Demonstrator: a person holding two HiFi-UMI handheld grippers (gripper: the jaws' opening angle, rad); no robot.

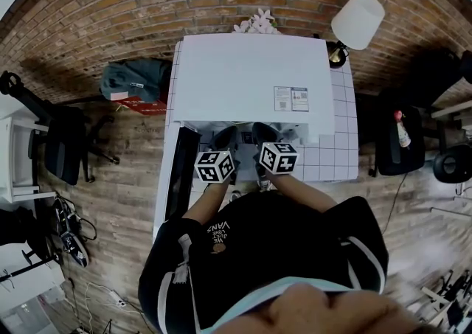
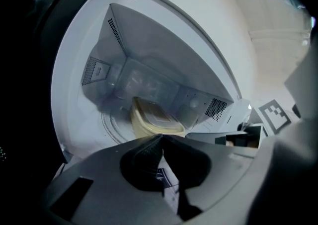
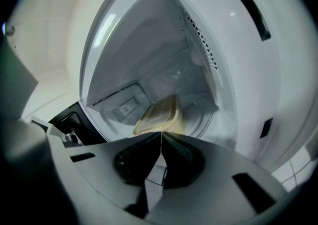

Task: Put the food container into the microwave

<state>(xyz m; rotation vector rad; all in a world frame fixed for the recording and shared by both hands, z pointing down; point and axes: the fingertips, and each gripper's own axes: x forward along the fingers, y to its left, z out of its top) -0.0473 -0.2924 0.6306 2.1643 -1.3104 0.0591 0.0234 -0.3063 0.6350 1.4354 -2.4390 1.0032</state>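
White enamel ran round the open mouth of the microwave (image 1: 251,74), which stood on a tiled table (image 1: 339,155) against a brick wall (image 1: 110,8). Its dark door (image 1: 182,170) hung swung out to the left, edge-on from above, along the table's left edge. A strip of bare tiles showed at the microwave's right side, with a lamp (image 1: 358,19) at the back corner. A chair (image 1: 66,141) stood well apart on the floor to the left.

The person leaned in at the front. The left gripper (image 2: 161,137) and right gripper (image 3: 160,133) were held side by side at the opening, near each other but not touching, between the door and the right-hand front frame. Each had its jaws pressed together tip to tip with nothing between them.

The container (image 2: 154,119), pale yellow with its lid on, sat inside on the turntable (image 2: 117,129), beyond both sets of tips and touched by neither. Its near end was hidden behind the jaws. Bare turntable showed to its left, and open floor ran from there to the vented left wall. From the right gripper view a curve of the turntable showed at its right, short of the perforated right wall. The ceiling of the cavity stood well clear above the lid
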